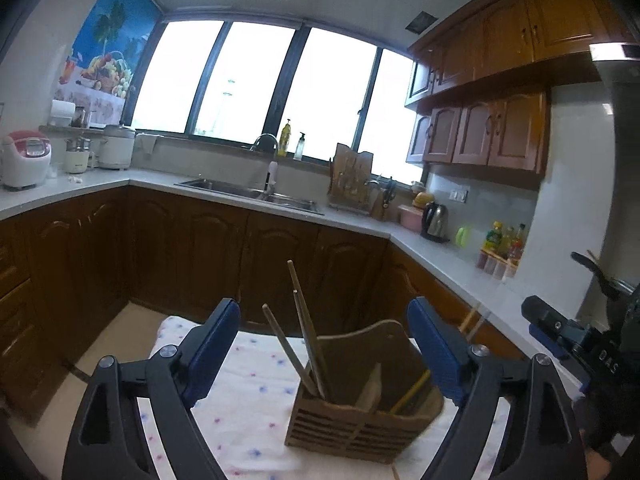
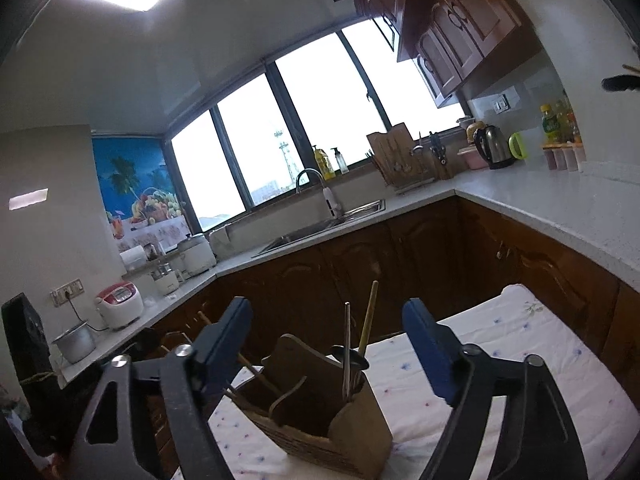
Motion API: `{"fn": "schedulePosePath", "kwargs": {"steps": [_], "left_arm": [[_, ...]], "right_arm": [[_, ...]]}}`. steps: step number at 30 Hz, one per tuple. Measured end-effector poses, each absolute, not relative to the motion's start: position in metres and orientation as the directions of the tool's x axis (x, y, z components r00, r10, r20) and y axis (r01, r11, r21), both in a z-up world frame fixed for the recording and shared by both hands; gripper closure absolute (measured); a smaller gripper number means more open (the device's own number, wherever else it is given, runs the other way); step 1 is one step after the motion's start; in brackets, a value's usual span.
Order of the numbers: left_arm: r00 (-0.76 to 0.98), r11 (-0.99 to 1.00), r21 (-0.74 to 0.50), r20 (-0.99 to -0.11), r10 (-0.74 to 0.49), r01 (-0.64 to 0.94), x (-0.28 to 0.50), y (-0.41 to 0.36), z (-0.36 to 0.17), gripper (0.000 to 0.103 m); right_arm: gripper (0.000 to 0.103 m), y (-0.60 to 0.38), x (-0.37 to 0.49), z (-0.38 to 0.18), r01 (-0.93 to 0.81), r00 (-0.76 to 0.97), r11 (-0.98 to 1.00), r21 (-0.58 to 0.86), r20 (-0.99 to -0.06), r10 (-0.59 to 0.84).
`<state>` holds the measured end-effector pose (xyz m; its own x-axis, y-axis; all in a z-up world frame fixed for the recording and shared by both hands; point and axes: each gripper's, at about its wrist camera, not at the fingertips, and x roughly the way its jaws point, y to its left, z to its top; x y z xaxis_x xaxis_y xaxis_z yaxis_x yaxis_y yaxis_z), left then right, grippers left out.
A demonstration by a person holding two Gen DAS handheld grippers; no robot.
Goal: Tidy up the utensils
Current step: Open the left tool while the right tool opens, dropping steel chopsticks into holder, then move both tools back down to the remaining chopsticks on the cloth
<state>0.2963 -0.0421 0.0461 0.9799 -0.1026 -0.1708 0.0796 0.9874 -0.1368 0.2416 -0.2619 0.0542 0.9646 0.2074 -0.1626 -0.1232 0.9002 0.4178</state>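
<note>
A brown wooden utensil holder (image 1: 360,416) stands on a table with a white flowered cloth (image 1: 248,400). Several chopsticks (image 1: 304,344) lean out of its left compartment; a yellowish stick lies in its right one. My left gripper (image 1: 324,344) is open and empty, its blue pads on either side above the holder. The same holder shows in the right wrist view (image 2: 324,412), with chopsticks and a dark ladle-like utensil (image 2: 352,356) standing in it. My right gripper (image 2: 328,340) is open and empty just above it. The right gripper also shows at the right edge of the left wrist view (image 1: 560,332).
A U-shaped kitchen counter (image 1: 360,220) runs behind the table, with a sink (image 1: 252,192), rice cookers (image 1: 24,156), a kettle (image 1: 436,220) and bottles (image 1: 500,244). Dark wood cabinets (image 1: 200,256) lie below and a gap of floor (image 1: 120,336) lies between.
</note>
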Motion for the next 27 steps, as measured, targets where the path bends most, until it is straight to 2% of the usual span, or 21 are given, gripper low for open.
{"fn": "schedulePosePath", "kwargs": {"steps": [6,18,27], "left_arm": [[0.973,0.990,-0.125,-0.208,-0.097,0.072,0.257,-0.035,0.034,0.005],[0.914,0.991,-0.132,-0.398,-0.079,0.029,0.207,-0.028,0.013,0.005],[0.884,0.991,-0.131,-0.464,-0.061,0.000,0.182,-0.020,0.012,0.005]], "right_arm": [[0.015,-0.270,0.215,0.053,-0.114,0.963,0.895,0.430,-0.174,0.207],[0.010,-0.268,0.163,0.023,-0.080,0.919,0.899,0.431,-0.318,0.234],[0.005,-0.258,0.128,-0.015,-0.053,0.874,0.916,0.398,-0.426,0.235]]}}
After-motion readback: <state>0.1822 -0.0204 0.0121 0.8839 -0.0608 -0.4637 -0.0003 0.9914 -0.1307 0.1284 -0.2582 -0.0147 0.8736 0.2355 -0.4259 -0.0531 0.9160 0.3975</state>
